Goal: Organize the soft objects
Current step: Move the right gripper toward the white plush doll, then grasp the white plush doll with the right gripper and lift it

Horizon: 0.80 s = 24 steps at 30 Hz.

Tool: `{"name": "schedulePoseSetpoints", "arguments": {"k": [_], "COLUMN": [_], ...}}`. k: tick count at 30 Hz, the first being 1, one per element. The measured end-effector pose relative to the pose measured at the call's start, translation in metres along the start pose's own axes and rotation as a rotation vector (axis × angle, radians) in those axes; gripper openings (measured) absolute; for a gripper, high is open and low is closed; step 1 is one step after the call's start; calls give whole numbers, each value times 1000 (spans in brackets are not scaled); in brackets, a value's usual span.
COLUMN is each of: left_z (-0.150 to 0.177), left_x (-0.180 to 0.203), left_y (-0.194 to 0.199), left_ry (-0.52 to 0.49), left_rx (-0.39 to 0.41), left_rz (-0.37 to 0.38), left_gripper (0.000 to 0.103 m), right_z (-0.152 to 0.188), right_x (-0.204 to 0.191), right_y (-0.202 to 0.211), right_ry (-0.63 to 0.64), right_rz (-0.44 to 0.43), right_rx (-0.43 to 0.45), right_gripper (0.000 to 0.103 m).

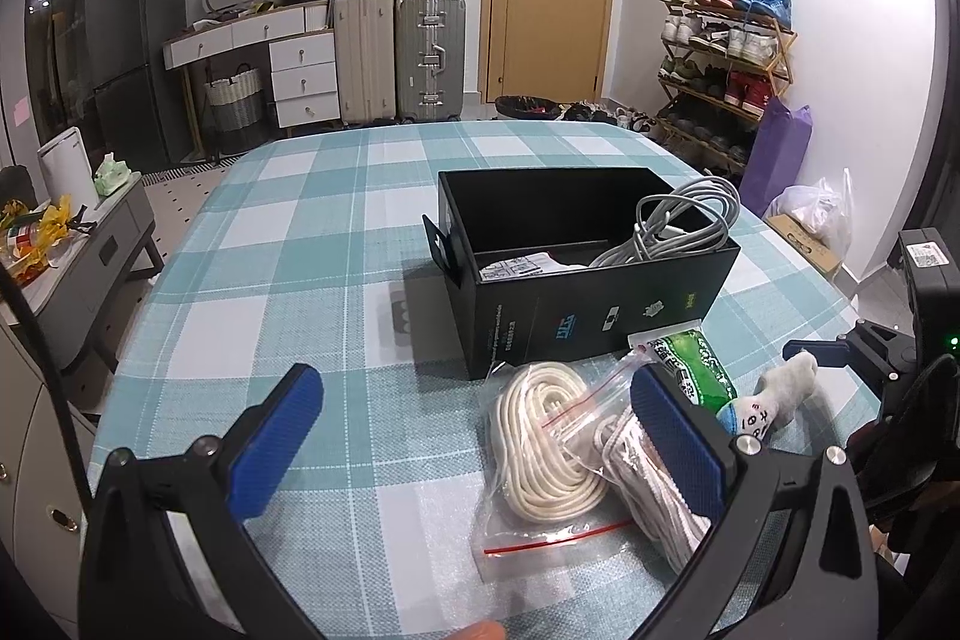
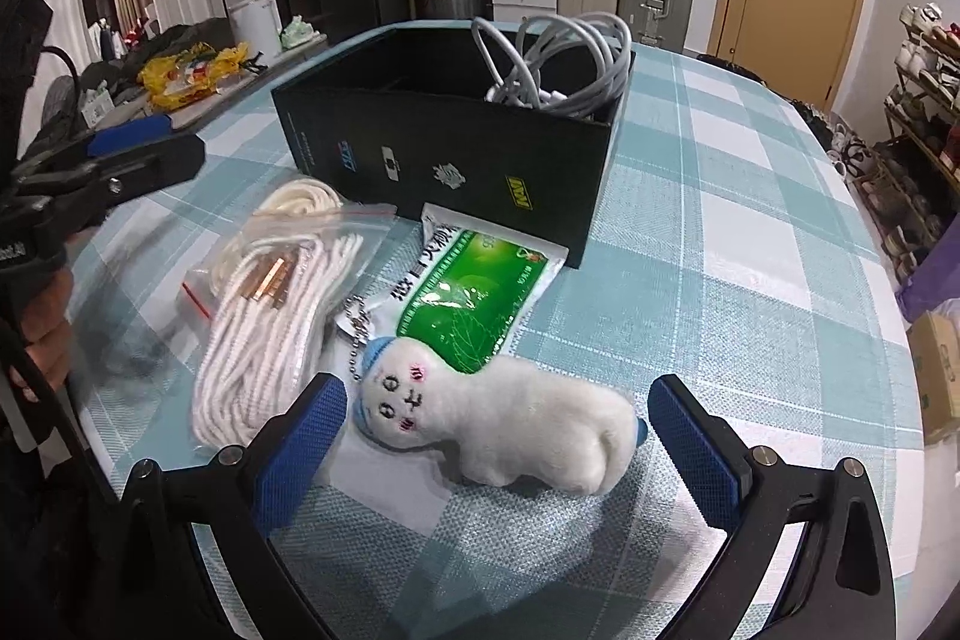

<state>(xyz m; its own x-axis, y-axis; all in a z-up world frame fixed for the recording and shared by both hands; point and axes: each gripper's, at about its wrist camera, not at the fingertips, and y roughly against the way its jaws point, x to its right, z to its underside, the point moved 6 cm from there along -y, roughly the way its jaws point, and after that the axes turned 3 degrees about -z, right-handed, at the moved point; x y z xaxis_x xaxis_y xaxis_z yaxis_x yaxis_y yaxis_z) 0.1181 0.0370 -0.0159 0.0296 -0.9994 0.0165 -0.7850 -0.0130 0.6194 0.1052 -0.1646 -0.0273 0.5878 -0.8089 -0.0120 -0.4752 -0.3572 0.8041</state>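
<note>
A black open box (image 1: 588, 304) stands mid-table with a grey coiled cable (image 1: 678, 226) in its right end. In front of it lie a clear zip bag of cream rope (image 1: 552, 448), a green pouch (image 1: 702, 364) and a white plush toy (image 1: 774, 394). My left gripper (image 1: 480, 436) is open over the rope bag, its right finger above the bag's right part. My right gripper (image 2: 498, 454) is open with the plush toy (image 2: 516, 424) lying between its fingers. The rope bag (image 2: 270, 316), green pouch (image 2: 474, 304) and box (image 2: 456, 148) lie beyond it.
The table carries a teal checked cloth (image 1: 336, 244); its left edge drops toward a grey bench (image 1: 102, 244). Suitcases (image 1: 396, 52), a door and a shoe rack (image 1: 720, 58) line the far wall. A hand (image 2: 48, 340) holds the left gripper's handle.
</note>
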Motion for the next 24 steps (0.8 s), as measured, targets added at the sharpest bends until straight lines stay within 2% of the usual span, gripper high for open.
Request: {"name": "schedulePoseSetpoints", "arguments": {"k": [6, 12, 24], "left_z": [0, 1, 2], "left_x": [0, 1, 2], "left_y": [0, 0, -2], "left_ry": [0, -3, -5], "left_rx": [-1, -3, -8], "left_rz": [-1, 0, 1], "left_gripper": [103, 103, 103], "right_z": [2, 1, 3], "right_x": [11, 4, 6], "right_y": [2, 1, -6], "right_ry": [1, 4, -30], "right_rz": [19, -3, 15], "right_rx": [-8, -2, -13], "right_gripper": [102, 102, 101]}}
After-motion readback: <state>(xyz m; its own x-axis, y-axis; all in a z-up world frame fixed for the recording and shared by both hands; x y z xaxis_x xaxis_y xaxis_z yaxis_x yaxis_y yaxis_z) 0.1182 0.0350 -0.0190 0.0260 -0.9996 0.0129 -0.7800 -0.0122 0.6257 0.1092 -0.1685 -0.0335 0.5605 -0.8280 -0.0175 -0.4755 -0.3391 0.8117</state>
